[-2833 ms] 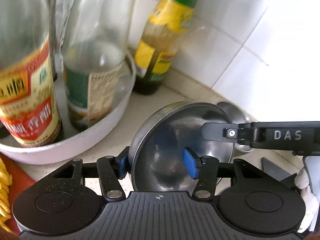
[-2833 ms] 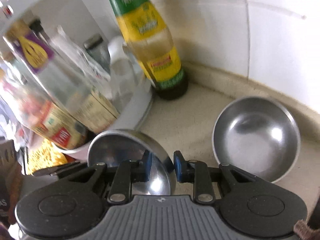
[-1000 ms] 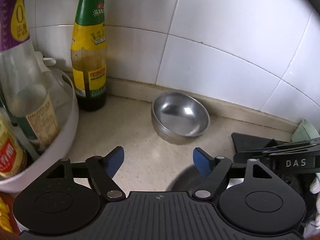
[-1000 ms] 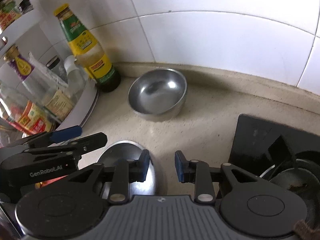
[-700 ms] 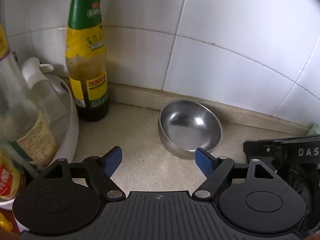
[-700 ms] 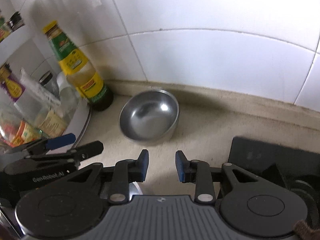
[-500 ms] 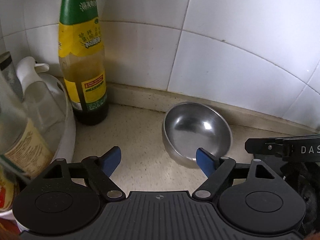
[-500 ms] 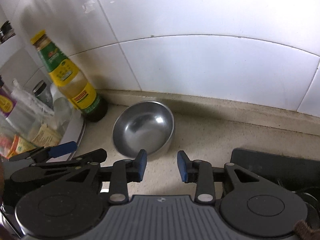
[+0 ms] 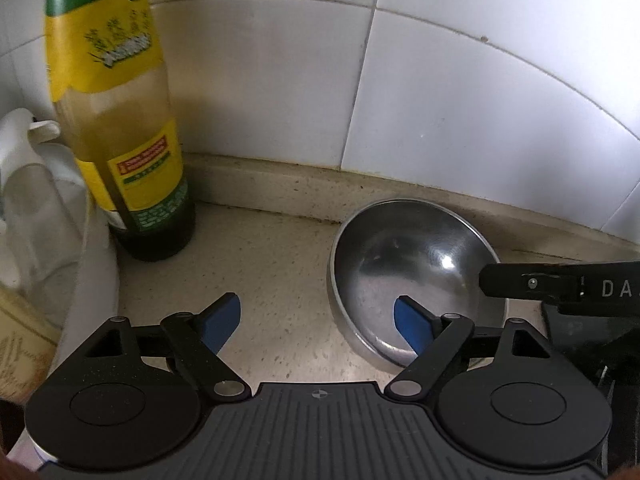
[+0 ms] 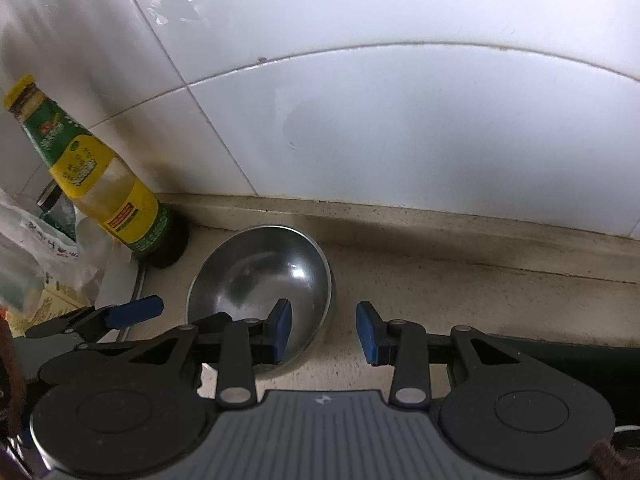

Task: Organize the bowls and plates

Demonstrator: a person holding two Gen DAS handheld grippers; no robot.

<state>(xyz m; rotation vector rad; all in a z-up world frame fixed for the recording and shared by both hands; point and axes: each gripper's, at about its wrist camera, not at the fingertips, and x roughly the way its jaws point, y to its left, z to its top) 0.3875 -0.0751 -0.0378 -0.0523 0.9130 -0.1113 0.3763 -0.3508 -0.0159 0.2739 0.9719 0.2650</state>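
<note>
A steel bowl point(image 9: 408, 264) stands upright on the beige counter near the tiled wall; it also shows in the right wrist view point(image 10: 260, 276). My left gripper point(image 9: 318, 322) is open and empty, its right finger over the bowl's near rim and its left finger over bare counter. My right gripper point(image 10: 324, 332) is open and empty; its left finger is over the bowl's right inner side and its right finger is outside the rim. A finger of the right gripper reaches across the bowl's right edge in the left wrist view.
A green and yellow sauce bottle point(image 9: 120, 132) stands left of the bowl by the wall, also in the right wrist view point(image 10: 104, 196). A white tub point(image 9: 68, 248) with bottles is at far left. A black stove edge point(image 10: 560, 360) lies at right.
Both grippers have moved in toward the bowl by the wall. The right gripper's jaws have opened wider and now straddle the bowl's right rim. The left gripper stays open.
</note>
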